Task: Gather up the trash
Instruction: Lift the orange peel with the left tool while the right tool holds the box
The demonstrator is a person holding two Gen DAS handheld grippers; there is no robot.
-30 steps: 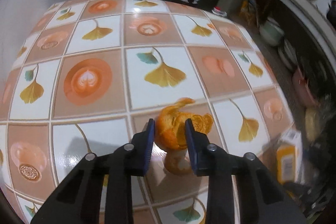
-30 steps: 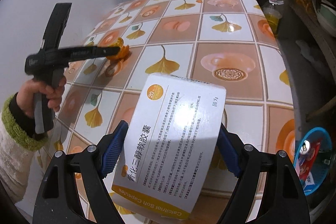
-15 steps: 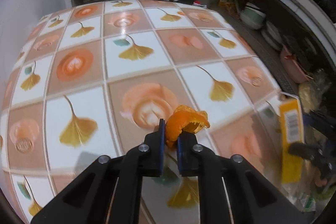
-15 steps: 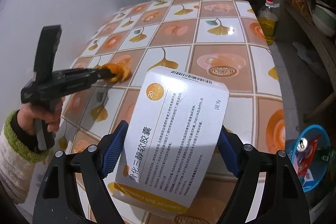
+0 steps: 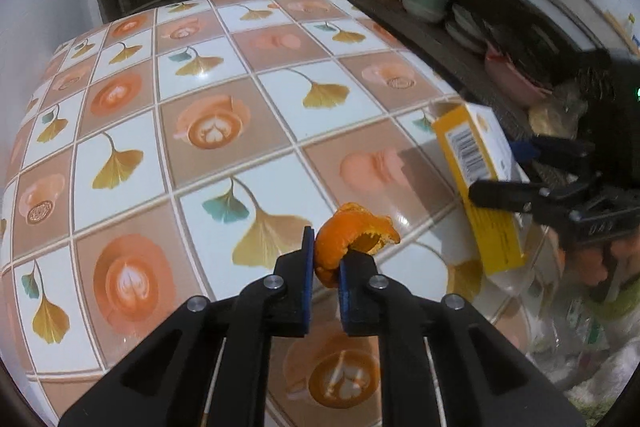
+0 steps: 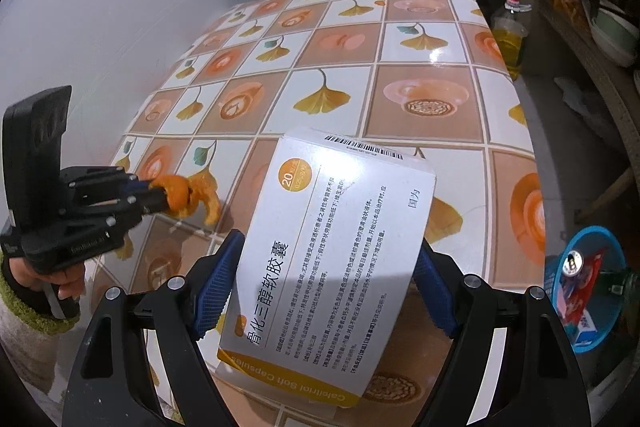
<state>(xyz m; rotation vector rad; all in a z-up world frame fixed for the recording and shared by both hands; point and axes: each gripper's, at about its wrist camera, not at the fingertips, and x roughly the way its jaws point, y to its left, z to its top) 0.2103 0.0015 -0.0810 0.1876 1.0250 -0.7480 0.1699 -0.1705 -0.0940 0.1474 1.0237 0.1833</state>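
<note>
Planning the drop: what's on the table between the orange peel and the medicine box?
Nothing: only bare tablecloth between the orange peel and medicine box, in the right wrist view.

A table (image 6: 436,95) carries a glossy cloth printed with ginkgo leaves and coffee cups. Beside its far right corner stands a bottle of yellow oil (image 6: 510,39). On the floor to the right sits a blue basket (image 6: 588,287) of rubbish.

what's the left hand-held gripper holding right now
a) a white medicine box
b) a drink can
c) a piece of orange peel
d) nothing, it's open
c, the left hand-held gripper has its blue pads pinched on a curled piece of orange peel, lifted off the tablecloth; the medicine box is in the other gripper.
</note>
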